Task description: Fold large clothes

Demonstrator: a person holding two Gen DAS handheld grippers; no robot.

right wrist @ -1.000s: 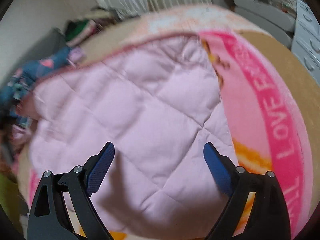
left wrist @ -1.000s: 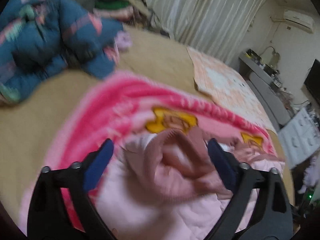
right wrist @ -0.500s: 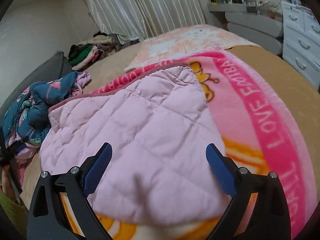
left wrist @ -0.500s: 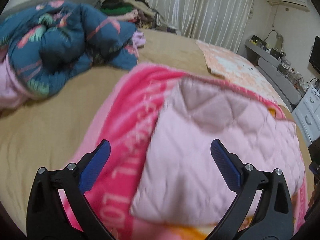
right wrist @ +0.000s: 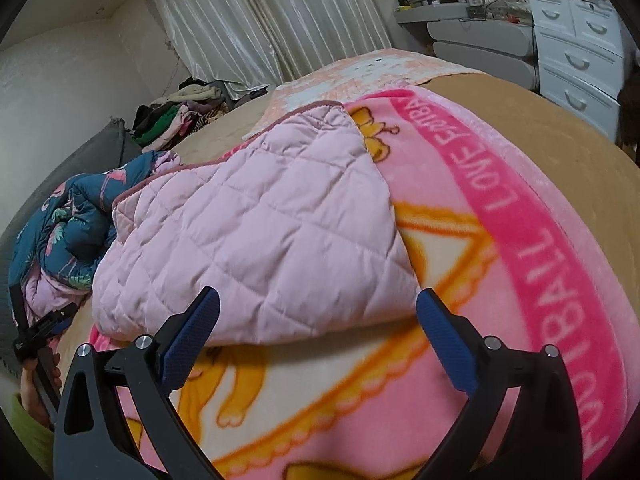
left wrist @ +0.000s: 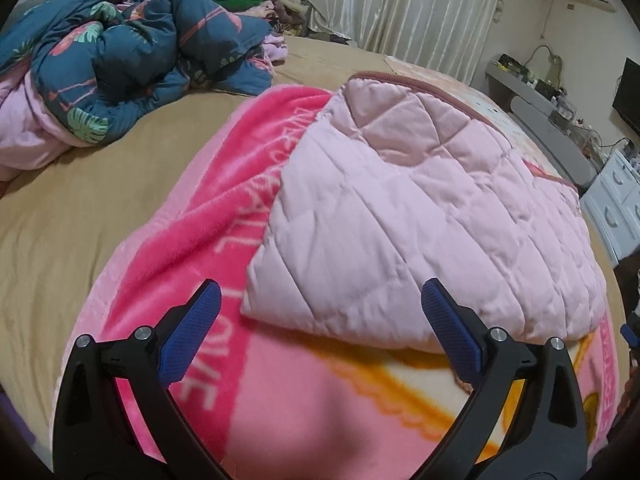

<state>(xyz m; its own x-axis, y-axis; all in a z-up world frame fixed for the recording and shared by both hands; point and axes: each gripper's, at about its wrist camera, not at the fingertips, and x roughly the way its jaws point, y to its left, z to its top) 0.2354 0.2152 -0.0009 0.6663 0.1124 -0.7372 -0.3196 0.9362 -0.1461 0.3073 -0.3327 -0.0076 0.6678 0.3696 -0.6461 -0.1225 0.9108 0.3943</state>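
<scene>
Ahead of the left gripper [left wrist: 320, 322] the quilted pink garment [left wrist: 420, 216] hides part of the pink blanket [left wrist: 208, 216], whose lettering we can only partly read; nearest the right gripper [right wrist: 318, 322] the blanket's cartoon print blurs, cut off by the lower edge

Tan bed [left wrist: 72, 216] — pink blanket [left wrist: 224, 216], blue duvet [left wrist: 132, 48] on top

A pale pink quilted garment [left wrist: 420, 216] lies folded flat on a bright pink printed blanket [left wrist: 208, 184].
</scene>
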